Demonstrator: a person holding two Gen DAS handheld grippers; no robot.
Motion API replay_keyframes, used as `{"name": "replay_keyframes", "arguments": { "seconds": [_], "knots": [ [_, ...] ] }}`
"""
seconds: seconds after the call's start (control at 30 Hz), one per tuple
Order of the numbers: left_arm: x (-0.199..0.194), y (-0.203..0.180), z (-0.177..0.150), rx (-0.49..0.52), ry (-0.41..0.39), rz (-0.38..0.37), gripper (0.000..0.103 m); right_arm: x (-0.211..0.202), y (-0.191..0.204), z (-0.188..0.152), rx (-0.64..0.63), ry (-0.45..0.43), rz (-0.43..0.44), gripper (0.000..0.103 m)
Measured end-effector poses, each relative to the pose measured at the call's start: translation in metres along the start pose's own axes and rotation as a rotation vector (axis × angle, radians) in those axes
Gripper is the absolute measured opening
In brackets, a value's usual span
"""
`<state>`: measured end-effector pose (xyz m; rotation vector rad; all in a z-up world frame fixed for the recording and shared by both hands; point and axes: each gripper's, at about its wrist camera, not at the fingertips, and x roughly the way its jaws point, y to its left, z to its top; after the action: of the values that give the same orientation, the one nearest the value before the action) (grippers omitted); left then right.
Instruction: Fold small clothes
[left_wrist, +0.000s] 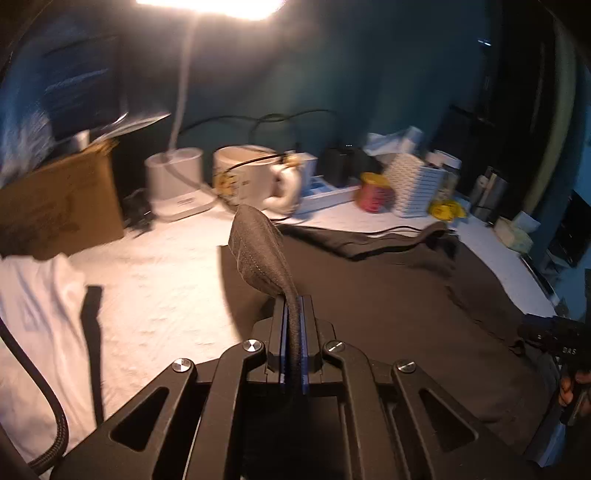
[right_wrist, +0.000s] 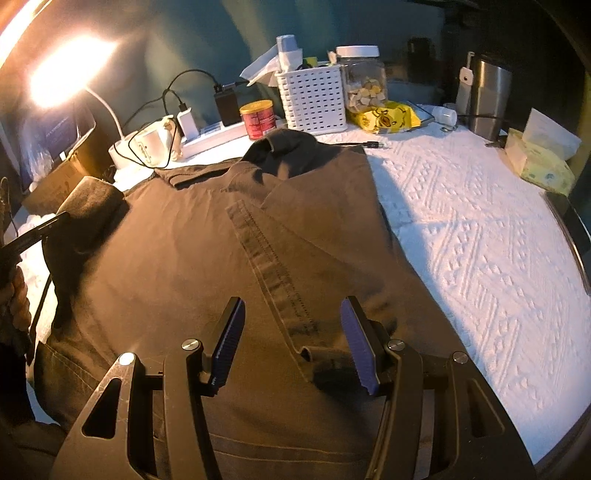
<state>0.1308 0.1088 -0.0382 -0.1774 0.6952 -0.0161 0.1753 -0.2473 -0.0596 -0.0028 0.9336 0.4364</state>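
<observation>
A dark brown shirt (right_wrist: 184, 240) lies spread on the white textured table cover (right_wrist: 480, 221), its collar (right_wrist: 284, 144) at the far end. My left gripper (left_wrist: 293, 306) is shut on the shirt's left sleeve (left_wrist: 258, 251), which stands lifted off the table. The right wrist view shows that gripper (right_wrist: 33, 232) at the left edge, with the raised sleeve (right_wrist: 92, 199) in it. My right gripper (right_wrist: 291, 314) hovers open over the near part of the shirt beside a stitched seam (right_wrist: 273, 273), with nothing between its pads. It also shows at the right edge (left_wrist: 554, 339) of the left wrist view.
A white cloth (left_wrist: 37, 314) lies left of the shirt beside a cardboard box (left_wrist: 59, 206). Along the back stand a lamp base (left_wrist: 177, 184), a mug (left_wrist: 251, 177), a red can (right_wrist: 258, 118), a white basket (right_wrist: 314, 96), a jar (right_wrist: 364, 81), a steel tumbler (right_wrist: 487, 99) and a tissue box (right_wrist: 543, 162).
</observation>
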Motion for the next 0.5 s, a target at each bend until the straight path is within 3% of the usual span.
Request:
{"name": "replay_keyframes", "arguments": {
  "seconds": [0.1, 0.37, 0.5],
  "knots": [
    [0.007, -0.019, 0.002, 0.039, 0.016, -0.021, 0.004, -0.003, -0.011, -0.003, 0.022, -0.009, 0.006, 0.058],
    [0.051, -0.061, -0.016, 0.140, 0.174, -0.078, 0.004, -0.011, -0.041, -0.010, 0.071, -0.034, 0.021, 0.058],
    [0.065, -0.062, -0.026, 0.119, 0.234, -0.063, 0.005, -0.012, -0.052, -0.013, 0.094, -0.040, 0.030, 0.058]
  ]
}}
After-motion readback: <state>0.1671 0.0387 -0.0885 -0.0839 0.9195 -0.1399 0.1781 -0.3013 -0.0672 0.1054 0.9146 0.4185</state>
